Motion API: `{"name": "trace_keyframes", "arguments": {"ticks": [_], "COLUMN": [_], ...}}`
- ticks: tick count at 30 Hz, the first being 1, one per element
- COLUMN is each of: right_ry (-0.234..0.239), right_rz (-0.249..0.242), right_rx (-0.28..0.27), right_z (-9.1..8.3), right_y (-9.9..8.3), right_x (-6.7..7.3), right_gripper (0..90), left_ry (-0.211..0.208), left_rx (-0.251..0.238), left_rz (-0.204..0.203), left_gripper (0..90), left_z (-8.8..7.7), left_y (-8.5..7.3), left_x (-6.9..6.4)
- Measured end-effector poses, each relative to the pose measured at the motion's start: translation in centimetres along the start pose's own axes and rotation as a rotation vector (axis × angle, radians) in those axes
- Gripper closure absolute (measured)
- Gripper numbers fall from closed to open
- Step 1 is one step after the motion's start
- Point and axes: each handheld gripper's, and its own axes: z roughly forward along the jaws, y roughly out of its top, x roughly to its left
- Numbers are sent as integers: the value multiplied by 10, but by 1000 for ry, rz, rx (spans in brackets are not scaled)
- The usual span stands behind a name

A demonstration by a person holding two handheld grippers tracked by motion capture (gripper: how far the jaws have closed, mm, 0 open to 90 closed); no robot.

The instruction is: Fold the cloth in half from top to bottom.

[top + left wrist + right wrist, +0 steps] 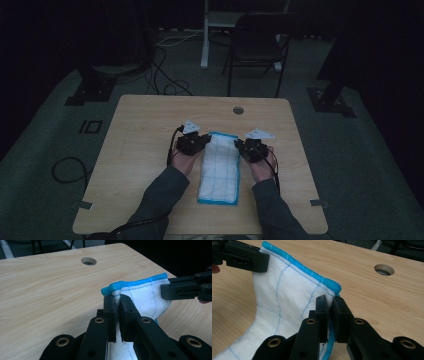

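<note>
Dim light covers a wooden table (145, 150) standing on grey floor, with a dark chair (257, 42) beyond its far edge and cables (165, 80) trailing on the floor. Near that far edge a round hole (238, 110) is cut in the top. Along the table's middle, running toward the near edge, lies a white cloth (220, 170) with blue trim and a thin blue grid. Its far end is raised. The left gripper (116, 300) is clamped on the cloth's far left corner, and the right gripper (329, 301) is clamped on the far right corner, jaws together over the blue hem.
</note>
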Motion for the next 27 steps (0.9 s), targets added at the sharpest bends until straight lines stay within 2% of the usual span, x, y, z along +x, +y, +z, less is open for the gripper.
{"name": "trace_keyframes", "arguments": {"ticks": [7,15,27], "right_ry": [5,19,32], "right_rz": [-21,-23,-36], "right_rx": [-12,-23,-32], "right_z": [-9,-18,-28], "right_y": [0,-7,-15], "right_x": [6,13,22], "right_gripper": [847,847,847], "left_ry": [-11,-29,-48], "left_rx": [-10,-14,-23], "left_rz": [9,14,2], "left_gripper": [856,855,855], "left_z": [-12,-23,-35], "left_y": [-3,-10,-21], "left_x": [-5,-12,-19]}}
